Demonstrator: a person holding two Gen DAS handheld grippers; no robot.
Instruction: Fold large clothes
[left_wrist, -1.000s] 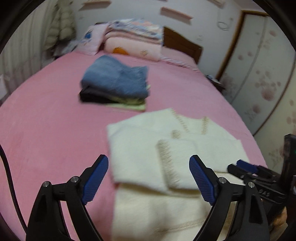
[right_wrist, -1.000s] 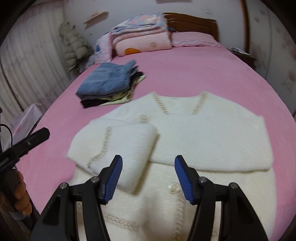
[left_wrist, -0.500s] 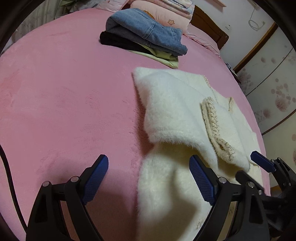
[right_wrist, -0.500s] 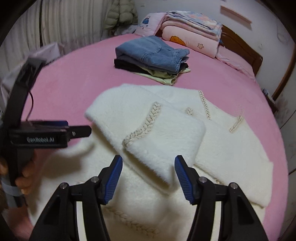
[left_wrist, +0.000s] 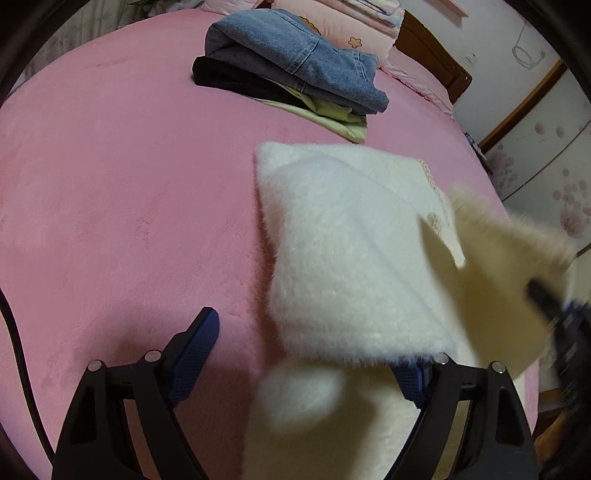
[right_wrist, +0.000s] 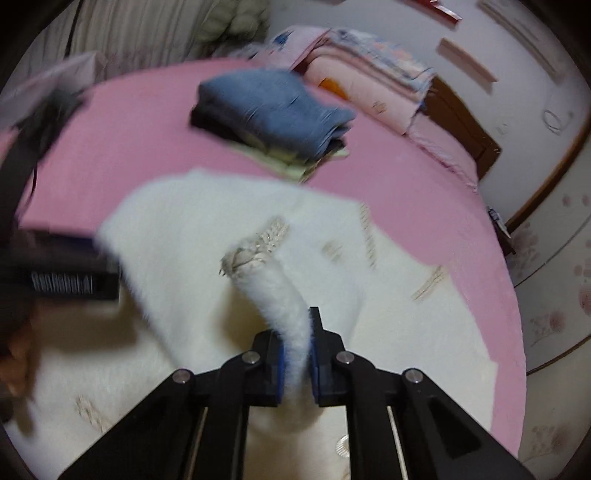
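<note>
A fluffy white knitted cardigan with beige braided trim (right_wrist: 388, 295) lies spread across the near part of a bed covered in a pink plush sheet (left_wrist: 110, 184). The right gripper (right_wrist: 295, 354), a black two-finger tool with blue pads, is pressed together on a raised fold of the cardigan, the sleeve end with its braided cuff (right_wrist: 251, 254) standing up from between the pads (right_wrist: 279, 365) and curling away from the camera. In the left wrist view that lifted piece shows as a blurred cream flap at the right edge, above the flat folded panel of the cardigan (left_wrist: 351, 258).

The left gripper (left_wrist: 306, 354) has its jaws spread wide: one blue pad (left_wrist: 195, 350) hovers over bare pink sheet just beside the cardigan's left edge, while the other pad (left_wrist: 410, 380) is mostly hidden under the fuzzy lower edge of the folded panel. It is not pinching anything.

Farther up the bed, well apart from the cardigan, sits a stack of folded clothes (left_wrist: 291, 70) with blue denim on top, a black garment under it and a pale yellow-green one at the bottom. Beyond it, against a dark wooden headboard (right_wrist: 461, 122), rests a pile of pink folded quilts (right_wrist: 362, 74).
</note>
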